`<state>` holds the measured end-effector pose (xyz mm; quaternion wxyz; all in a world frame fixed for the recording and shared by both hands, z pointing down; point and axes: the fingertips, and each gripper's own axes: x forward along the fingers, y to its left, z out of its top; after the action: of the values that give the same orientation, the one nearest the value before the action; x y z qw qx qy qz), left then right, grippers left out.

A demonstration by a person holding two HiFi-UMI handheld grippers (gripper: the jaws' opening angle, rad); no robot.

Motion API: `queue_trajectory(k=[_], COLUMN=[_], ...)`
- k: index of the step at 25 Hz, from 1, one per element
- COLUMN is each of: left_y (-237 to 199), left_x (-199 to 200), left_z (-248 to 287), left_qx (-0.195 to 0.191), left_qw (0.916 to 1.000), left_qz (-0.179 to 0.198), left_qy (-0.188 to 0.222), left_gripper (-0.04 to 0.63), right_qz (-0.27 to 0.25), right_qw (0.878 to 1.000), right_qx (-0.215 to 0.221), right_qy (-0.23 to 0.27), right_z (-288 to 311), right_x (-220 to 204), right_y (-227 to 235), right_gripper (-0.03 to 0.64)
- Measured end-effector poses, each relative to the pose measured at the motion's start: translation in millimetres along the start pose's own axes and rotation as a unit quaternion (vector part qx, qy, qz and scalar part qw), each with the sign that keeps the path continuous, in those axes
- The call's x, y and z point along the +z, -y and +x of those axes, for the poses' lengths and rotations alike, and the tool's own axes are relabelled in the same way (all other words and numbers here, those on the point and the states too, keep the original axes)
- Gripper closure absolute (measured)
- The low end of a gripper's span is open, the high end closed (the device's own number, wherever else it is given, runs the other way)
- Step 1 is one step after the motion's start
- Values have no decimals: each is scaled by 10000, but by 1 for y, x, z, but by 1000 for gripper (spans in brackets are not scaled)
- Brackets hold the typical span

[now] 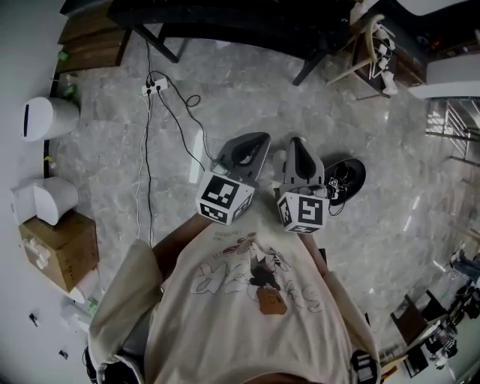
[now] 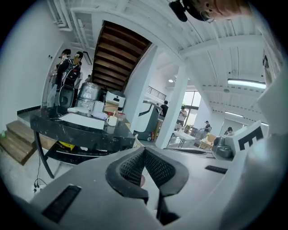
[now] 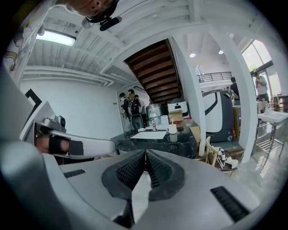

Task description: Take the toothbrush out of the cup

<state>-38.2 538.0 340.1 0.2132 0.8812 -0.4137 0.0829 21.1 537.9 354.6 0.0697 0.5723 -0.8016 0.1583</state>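
Note:
A white cup (image 2: 111, 120) stands on a black table (image 2: 76, 130) some way ahead of both grippers; in the right gripper view the cup (image 3: 172, 129) sits at the near corner of the table (image 3: 148, 139). A thin stick rises from the cup, too small to make out as a toothbrush. My left gripper (image 2: 144, 150) is shut with nothing between its pads. My right gripper (image 3: 145, 152) is shut and empty too. In the head view the left gripper (image 1: 253, 141) and the right gripper (image 1: 297, 144) are held side by side over the marble floor, pointing toward the table (image 1: 225, 22).
A cable and power strip (image 1: 154, 88) lie on the floor at left, a black shoe (image 1: 346, 178) at right. A wooden chair (image 1: 367, 45) stands by the table. Two white bins (image 1: 46, 118) and a cardboard box (image 1: 60, 247) line the left wall. People (image 2: 67, 76) stand beyond the table.

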Motion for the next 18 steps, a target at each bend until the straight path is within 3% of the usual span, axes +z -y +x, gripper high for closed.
queue_trajectory(k=[3, 9, 18], left_y=[-11, -49, -84], left_x=[-2, 9, 23], left_z=[-11, -22, -3], left_qx=[46, 371, 488], left_qw=[9999, 9990, 9985], left_qz=[-102, -189, -180], left_qy=[31, 187, 150], left_gripper=[581, 581, 581], right_qz=[15, 519, 92], right_qw=[10000, 9986, 9991], right_qx=[-13, 122, 352], right_qy=[-10, -28, 226], right_z=[1, 35, 75], right_x=[1, 6, 34], right_y=[-8, -16, -30], right_gripper=[597, 597, 597])
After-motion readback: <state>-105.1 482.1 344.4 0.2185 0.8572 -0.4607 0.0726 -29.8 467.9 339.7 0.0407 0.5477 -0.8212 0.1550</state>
